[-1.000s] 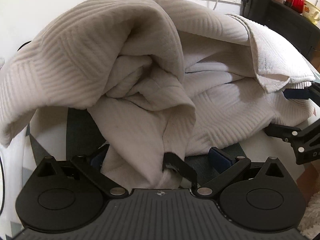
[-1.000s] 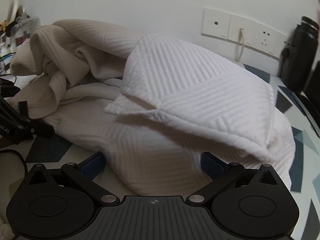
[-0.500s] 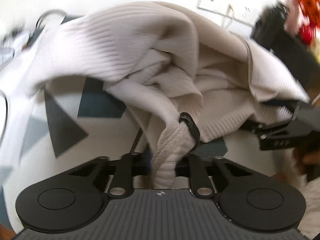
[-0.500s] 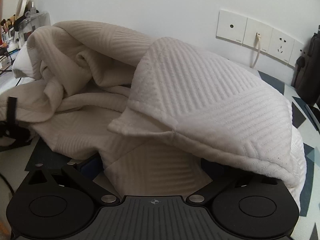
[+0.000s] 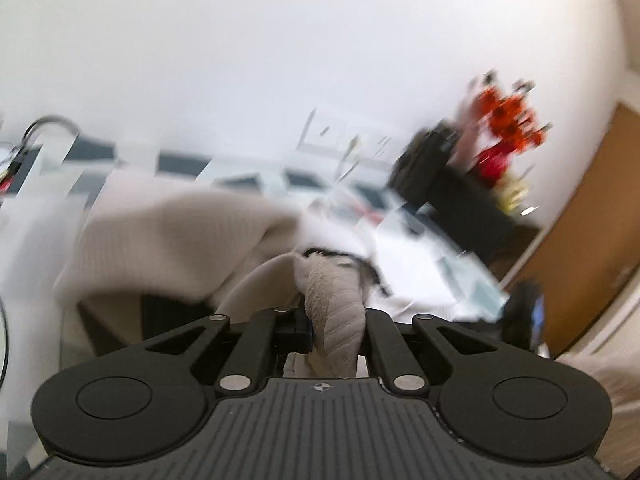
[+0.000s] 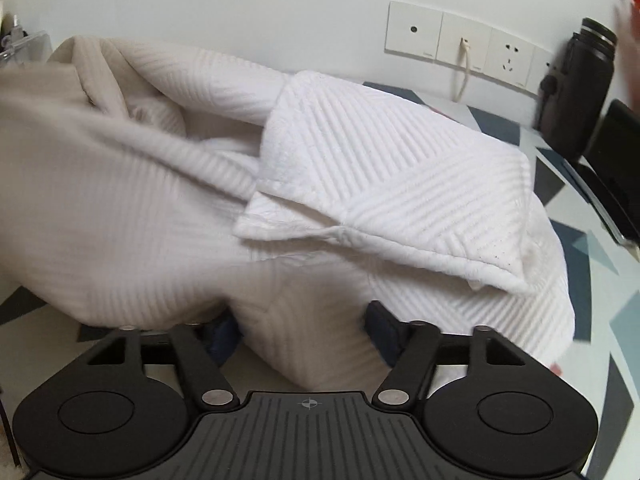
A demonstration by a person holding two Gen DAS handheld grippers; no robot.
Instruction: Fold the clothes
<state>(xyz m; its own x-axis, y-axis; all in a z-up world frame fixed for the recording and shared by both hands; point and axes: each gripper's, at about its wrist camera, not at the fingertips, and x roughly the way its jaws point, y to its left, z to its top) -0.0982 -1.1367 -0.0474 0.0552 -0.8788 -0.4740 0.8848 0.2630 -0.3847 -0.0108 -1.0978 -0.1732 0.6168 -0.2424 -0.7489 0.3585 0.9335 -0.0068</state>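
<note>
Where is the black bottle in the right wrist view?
The tall black bottle stands at the far right against the white wall, just right of the row of white wall sockets, behind the cream ribbed garment.

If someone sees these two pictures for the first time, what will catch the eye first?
The big cream ribbed garment heaped on the patterned table fills the right wrist view. In the blurred left wrist view, the left gripper is shut on a bunched strip of it. Orange-red flowers glow at the upper right.
</note>
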